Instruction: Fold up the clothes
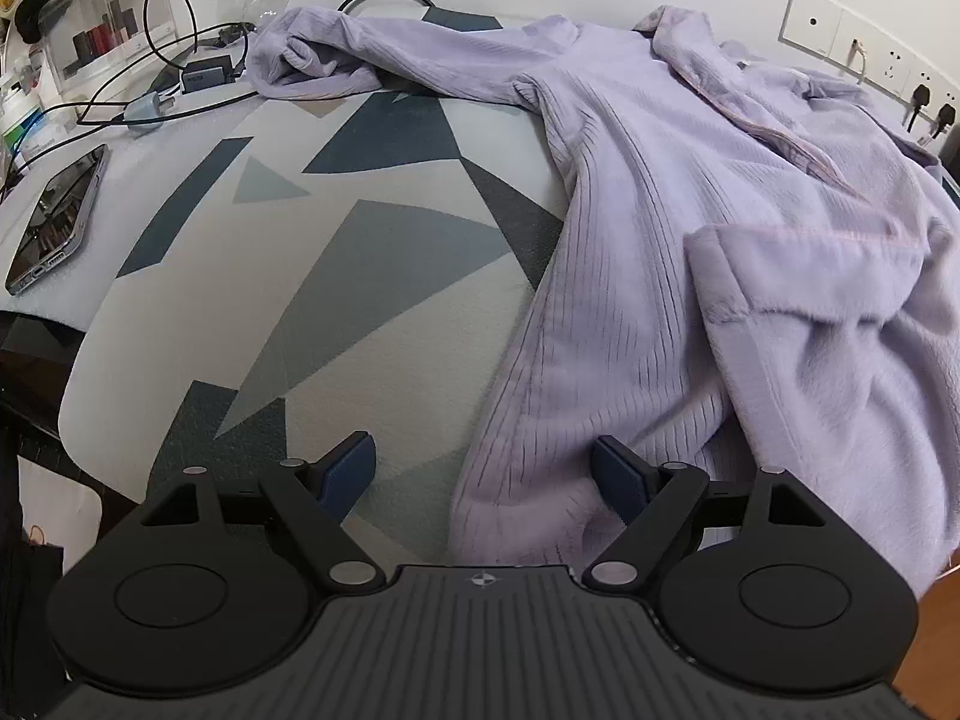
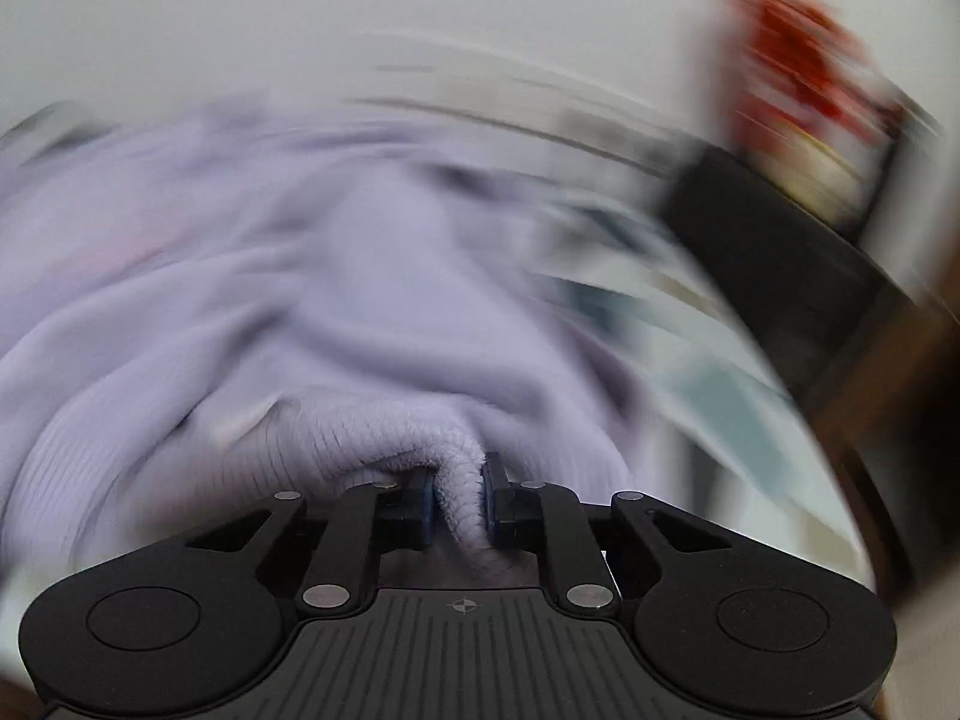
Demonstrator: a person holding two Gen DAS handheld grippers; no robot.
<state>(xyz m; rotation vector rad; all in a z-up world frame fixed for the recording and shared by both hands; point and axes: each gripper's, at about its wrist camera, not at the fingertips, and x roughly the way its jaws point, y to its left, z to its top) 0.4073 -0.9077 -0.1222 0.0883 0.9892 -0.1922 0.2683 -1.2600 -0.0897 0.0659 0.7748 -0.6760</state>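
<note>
A lilac ribbed fleece garment (image 1: 660, 228) lies spread on a table covered by a cloth with grey and blue triangles (image 1: 336, 252). One sleeve (image 1: 336, 54) reaches to the far left. A flap (image 1: 804, 276) is folded over at the right. My left gripper (image 1: 483, 468) is open, its jaws wide apart just above the garment's near hem, holding nothing. My right gripper (image 2: 459, 501) is shut on a bunched fold of the same lilac garment (image 2: 384, 312). The right wrist view is heavily motion-blurred.
A phone (image 1: 57, 219) lies at the table's left edge. Cables, a charger (image 1: 144, 111) and a clear plastic box (image 1: 114, 18) sit at the far left. Wall sockets with plugs (image 1: 870, 54) are at the far right. A dark blurred object (image 2: 774, 264) is right of the garment.
</note>
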